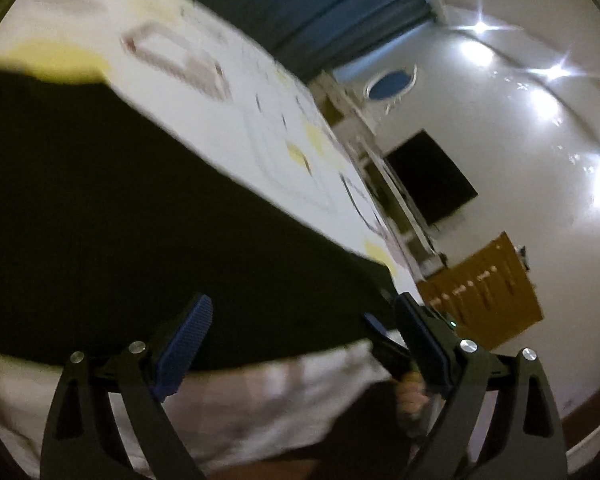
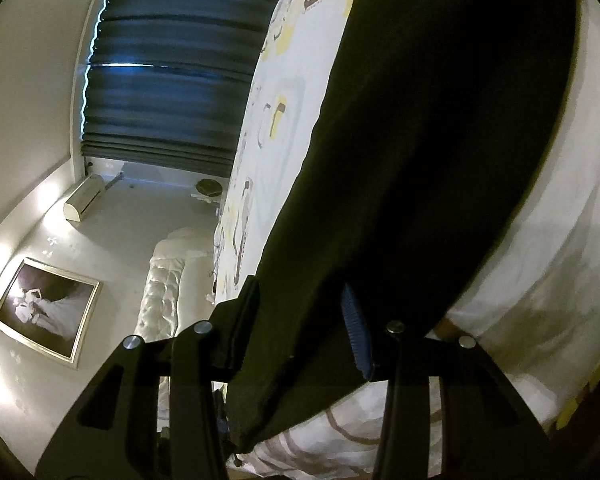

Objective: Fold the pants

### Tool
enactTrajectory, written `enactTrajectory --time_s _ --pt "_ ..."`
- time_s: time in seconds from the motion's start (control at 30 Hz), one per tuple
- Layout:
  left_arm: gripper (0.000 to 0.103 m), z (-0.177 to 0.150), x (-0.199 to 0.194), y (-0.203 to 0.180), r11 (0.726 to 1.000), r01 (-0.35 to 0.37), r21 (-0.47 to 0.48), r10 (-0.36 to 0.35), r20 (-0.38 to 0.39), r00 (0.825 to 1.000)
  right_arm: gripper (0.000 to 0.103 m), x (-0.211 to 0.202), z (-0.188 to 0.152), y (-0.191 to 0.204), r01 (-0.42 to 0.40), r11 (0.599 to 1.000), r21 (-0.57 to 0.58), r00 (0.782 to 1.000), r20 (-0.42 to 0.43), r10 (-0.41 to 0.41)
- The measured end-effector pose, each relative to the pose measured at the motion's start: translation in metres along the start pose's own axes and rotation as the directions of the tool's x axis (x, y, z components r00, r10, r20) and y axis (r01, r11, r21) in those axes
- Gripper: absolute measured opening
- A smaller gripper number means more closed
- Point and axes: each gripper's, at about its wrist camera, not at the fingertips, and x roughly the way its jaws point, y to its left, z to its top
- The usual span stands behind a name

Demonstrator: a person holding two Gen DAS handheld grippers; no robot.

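The black pants [image 1: 132,208] lie stretched across a white patterned bedsheet [image 1: 228,92]. My left gripper [image 1: 300,320] hovers over their near edge with its blue-padded fingers [image 1: 188,340] wide apart and nothing between them. In the right wrist view the pants [image 2: 420,140] run away from the camera along the sheet [image 2: 268,128]. My right gripper [image 2: 300,300] straddles the near end of the cloth, its jaws spread with the fabric lying between them, not pinched. One blue pad [image 2: 354,328] shows; the other finger is partly behind cloth.
The bed edge drops to a glossy pale floor [image 1: 500,140]. A dark curtain [image 2: 164,60], a framed picture [image 2: 48,312], a white tufted headboard [image 2: 160,292], a black screen [image 1: 432,176] and a wooden cabinet [image 1: 484,284] stand around the room.
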Motion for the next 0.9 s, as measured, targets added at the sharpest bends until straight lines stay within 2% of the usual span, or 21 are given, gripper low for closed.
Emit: enactTrajectory --time_s 0.13,0.2,0.33,0.4,0.6,0.67,0.77,0.9 --pt "0.091 -0.018 0.053 -0.007 0.994 0.0 -0.112 -0.005 -0.048 0.999 0.042 -0.001 0.005 0.0 -0.02 1.0 -0.009 1.0 -0.011 0.019" --pt "0.091 -0.023 0.07 -0.001 0.977 -0.012 -0.212 -0.004 -0.076 0.997 0.042 -0.005 0.006 -0.004 -0.036 0.999 -0.003 0.999 -0.02 0.036" --pt "0.091 -0.024 0.069 0.007 0.941 0.006 -0.339 -0.009 -0.007 1.0 0.042 -0.012 0.009 -0.01 -0.062 0.998 0.006 0.998 -0.025 0.063" --pt "0.091 -0.024 0.073 0.01 0.92 0.018 -0.392 -0.025 -0.012 1.0 0.042 -0.013 0.009 -0.01 -0.068 0.998 0.002 0.997 -0.026 0.068" --pt "0.095 -0.019 0.079 0.009 0.919 -0.006 -0.394 -0.01 -0.038 0.999 0.042 -0.013 0.009 -0.007 -0.071 0.997 -0.035 0.997 -0.029 0.07" --pt "0.095 -0.016 0.076 0.013 0.89 0.045 -0.453 -0.048 0.004 0.999 0.042 -0.013 0.009 -0.008 -0.072 0.997 -0.038 0.997 -0.027 0.071" --pt "0.095 -0.015 0.074 0.014 0.853 0.073 -0.517 -0.048 0.061 0.997 0.042 -0.012 0.01 -0.006 -0.073 0.996 -0.044 0.997 -0.028 0.072" --pt "0.095 -0.016 0.078 0.011 0.845 0.053 -0.532 -0.008 0.087 0.996 0.042 -0.014 0.012 -0.008 -0.079 0.996 -0.044 0.997 -0.03 0.077"
